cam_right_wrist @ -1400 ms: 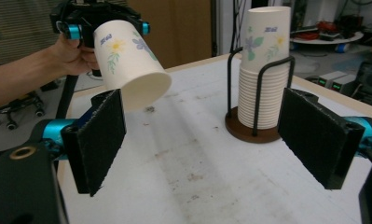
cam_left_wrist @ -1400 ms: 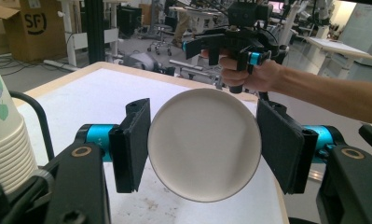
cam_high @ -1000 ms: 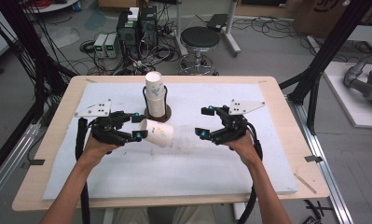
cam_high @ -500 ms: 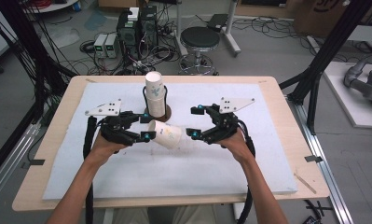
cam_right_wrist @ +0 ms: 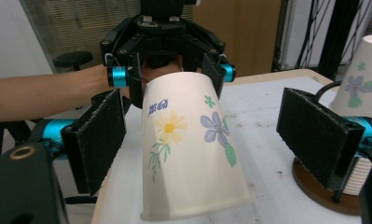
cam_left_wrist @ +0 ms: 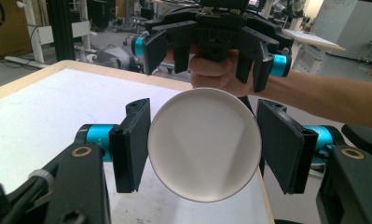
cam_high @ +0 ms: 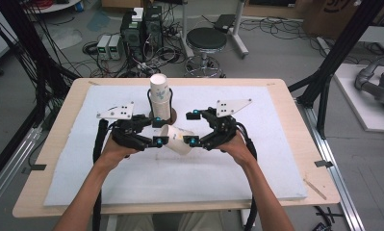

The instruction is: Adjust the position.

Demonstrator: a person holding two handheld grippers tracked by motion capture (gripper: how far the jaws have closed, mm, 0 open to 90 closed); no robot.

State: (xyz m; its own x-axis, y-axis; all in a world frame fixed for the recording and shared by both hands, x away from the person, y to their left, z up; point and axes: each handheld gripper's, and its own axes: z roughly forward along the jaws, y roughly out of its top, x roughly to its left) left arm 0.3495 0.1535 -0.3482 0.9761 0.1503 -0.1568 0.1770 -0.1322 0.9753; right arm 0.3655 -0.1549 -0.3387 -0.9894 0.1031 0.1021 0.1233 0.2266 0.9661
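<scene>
While my left gripper (cam_high: 157,131) clamps the paper cup (cam_high: 176,139) on its side above the white mat (cam_high: 257,159), my right gripper's (cam_high: 193,128) jaws stand apart around its rim end.

two claws: the left claw (cam_high: 157,130) and the right claw (cam_high: 191,128), one in each of two hands. one loose paper cup (cam_high: 176,139) with a flower print lies sideways between them. one stack of paper cups (cam_high: 160,95) stands on one round brown holder (cam_high: 173,115). one white mat (cam_high: 276,144) covers one wooden surface (cam_high: 59,139). on the floor behind: one round stool (cam_high: 206,41) and two small white boxes (cam_high: 108,46).
</scene>
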